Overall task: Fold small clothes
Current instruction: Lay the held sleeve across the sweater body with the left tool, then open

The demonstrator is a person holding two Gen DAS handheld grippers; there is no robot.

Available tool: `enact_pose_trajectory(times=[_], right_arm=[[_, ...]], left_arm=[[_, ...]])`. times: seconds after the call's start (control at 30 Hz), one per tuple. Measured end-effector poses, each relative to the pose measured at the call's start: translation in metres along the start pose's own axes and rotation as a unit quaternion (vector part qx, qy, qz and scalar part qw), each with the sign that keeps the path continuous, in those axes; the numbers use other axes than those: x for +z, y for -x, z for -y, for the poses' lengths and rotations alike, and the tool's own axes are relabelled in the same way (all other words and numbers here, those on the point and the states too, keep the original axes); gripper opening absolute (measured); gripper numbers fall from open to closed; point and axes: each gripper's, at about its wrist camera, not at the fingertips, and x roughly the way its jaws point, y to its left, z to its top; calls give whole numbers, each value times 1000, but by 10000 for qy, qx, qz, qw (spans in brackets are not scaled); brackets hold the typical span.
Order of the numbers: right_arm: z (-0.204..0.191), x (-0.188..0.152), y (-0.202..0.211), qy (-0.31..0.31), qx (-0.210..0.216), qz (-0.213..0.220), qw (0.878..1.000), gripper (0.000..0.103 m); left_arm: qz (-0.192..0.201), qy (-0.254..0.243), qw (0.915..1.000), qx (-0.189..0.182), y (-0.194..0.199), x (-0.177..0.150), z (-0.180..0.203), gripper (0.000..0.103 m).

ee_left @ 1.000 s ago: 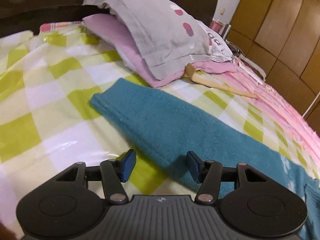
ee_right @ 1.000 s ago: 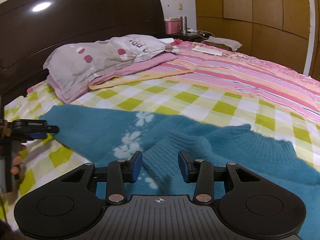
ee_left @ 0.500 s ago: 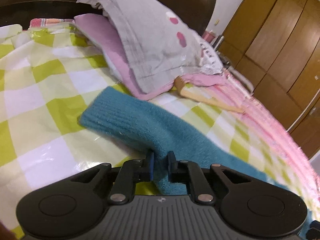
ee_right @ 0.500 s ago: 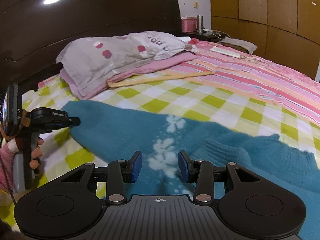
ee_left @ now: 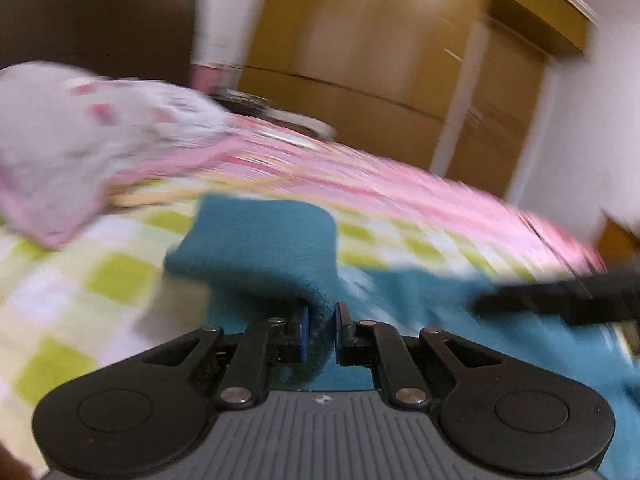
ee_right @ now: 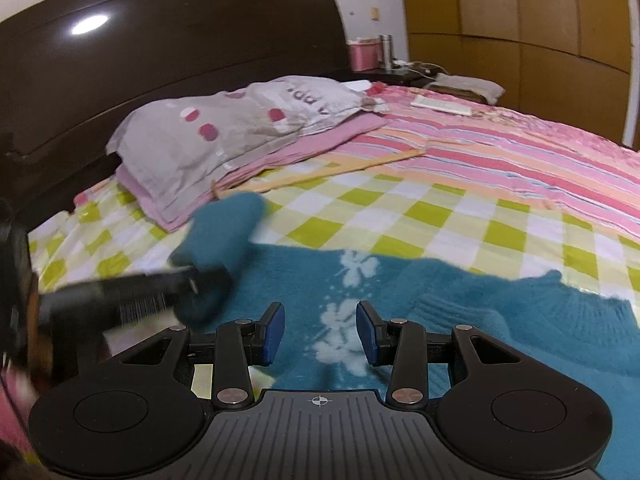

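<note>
Item: teal sweater (ee_right: 460, 292), flat on the checked sheet (ee_right: 400, 216), body running across in front of me, white flower print (ee_right: 340, 320) toward my right hand.
Sleeve (ee_left: 264, 248): lifted off the sheet, cuff end standing up and away, long axis running from my left gripper (ee_left: 321, 332) toward the pillows (ee_right: 224, 136).
Left gripper: clamped narrow on the sleeve edge, nearest hand to the fold.
Right gripper (ee_right: 320, 334): jaws half apart, empty, hovering over the flower print; whether it touches the knit I cannot tell.
Fold direction, as I judge: sleeve across onto the body, toward my right.
</note>
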Motion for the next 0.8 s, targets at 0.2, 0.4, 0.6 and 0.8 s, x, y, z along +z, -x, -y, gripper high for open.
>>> enact_pose_trajectory(times=[0.2,0.4,0.6,0.8], right_arm=[[7,4,0,-119,-39,-131,9998,46],[11,8,-11,-545,220,-236,9980,50],[-17,26,-34,-120,482,-415,9979,62],[-27,29,-63,-130,-77,-689,9975,55]], left_arm=[[-304,-909,9953,-104,-6,-16,37,19],[-238,-1205,9924,-57,-3,-16,45,19],[-192,-1490,9886,-118,1,-23,54,19],[-180,-1537,9878,-183,2,-25,52,19]])
